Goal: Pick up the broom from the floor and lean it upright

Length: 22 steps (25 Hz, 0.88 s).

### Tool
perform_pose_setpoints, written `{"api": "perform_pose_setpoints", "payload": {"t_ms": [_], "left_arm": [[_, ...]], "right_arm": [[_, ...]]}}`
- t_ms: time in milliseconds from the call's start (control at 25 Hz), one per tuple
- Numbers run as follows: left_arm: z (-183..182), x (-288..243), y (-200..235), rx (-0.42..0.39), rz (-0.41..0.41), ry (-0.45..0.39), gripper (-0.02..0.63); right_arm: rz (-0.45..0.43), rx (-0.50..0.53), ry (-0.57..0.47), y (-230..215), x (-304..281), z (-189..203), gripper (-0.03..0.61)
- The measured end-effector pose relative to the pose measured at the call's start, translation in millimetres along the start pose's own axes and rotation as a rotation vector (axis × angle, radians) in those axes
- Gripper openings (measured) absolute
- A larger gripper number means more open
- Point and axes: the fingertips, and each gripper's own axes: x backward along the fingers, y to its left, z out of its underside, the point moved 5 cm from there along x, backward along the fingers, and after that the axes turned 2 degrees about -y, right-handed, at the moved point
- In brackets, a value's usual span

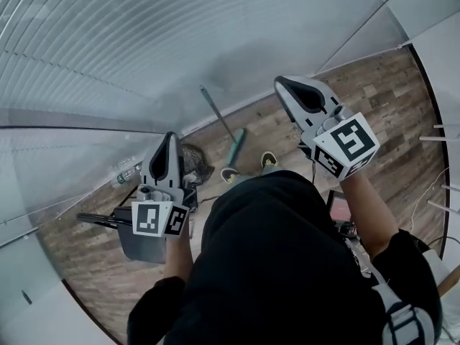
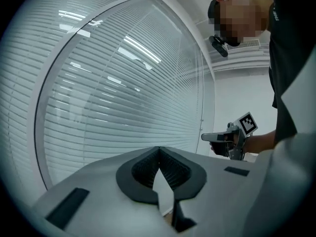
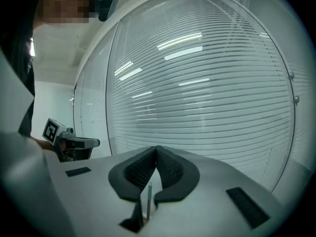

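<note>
The broom (image 1: 221,118) stands tilted with its grey handle against the blind-covered glass wall and its teal head (image 1: 236,147) on the wooden floor. Neither gripper touches it. My left gripper (image 1: 170,136) is raised at the left, shut and empty, pointing at the blinds. My right gripper (image 1: 282,84) is held up at the right of the broom, also shut with nothing in it. In the left gripper view the jaws (image 2: 159,148) meet at the tips; the right gripper view shows its jaws (image 3: 156,147) closed too, with the broom handle (image 3: 148,201) as a thin rod far beyond them.
A grey dustpan (image 1: 141,244) with a black handle lies on the floor below my left gripper. A dark bag (image 1: 194,161) and a bottle (image 1: 126,172) sit by the wall base. The person's shoes (image 1: 267,159) stand near the broom head. Cables and gear lie at right (image 1: 338,207).
</note>
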Motion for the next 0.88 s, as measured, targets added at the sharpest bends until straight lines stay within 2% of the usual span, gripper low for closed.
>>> {"api": "perform_pose_setpoints", "payload": {"t_ms": [360, 600, 880], "left_arm": [[-13.1, -5.3, 4.4, -0.038, 0.009, -0.038, 0.021], [-18.2, -10.3, 7.6, -0.021, 0.019, -0.075, 0.021], [-25.7, -12.2, 8.5, -0.019, 0.002, -0.067, 0.021]], "right_arm": [[0.014, -0.015, -0.080, -10.1, -1.1, -17.3, 0.018], [0.005, -0.015, -0.100, -12.0, -11.7, -20.1, 0.018], [-0.011, 0.024, -0.094, -9.1, -15.6, -31.6, 0.018]]}}
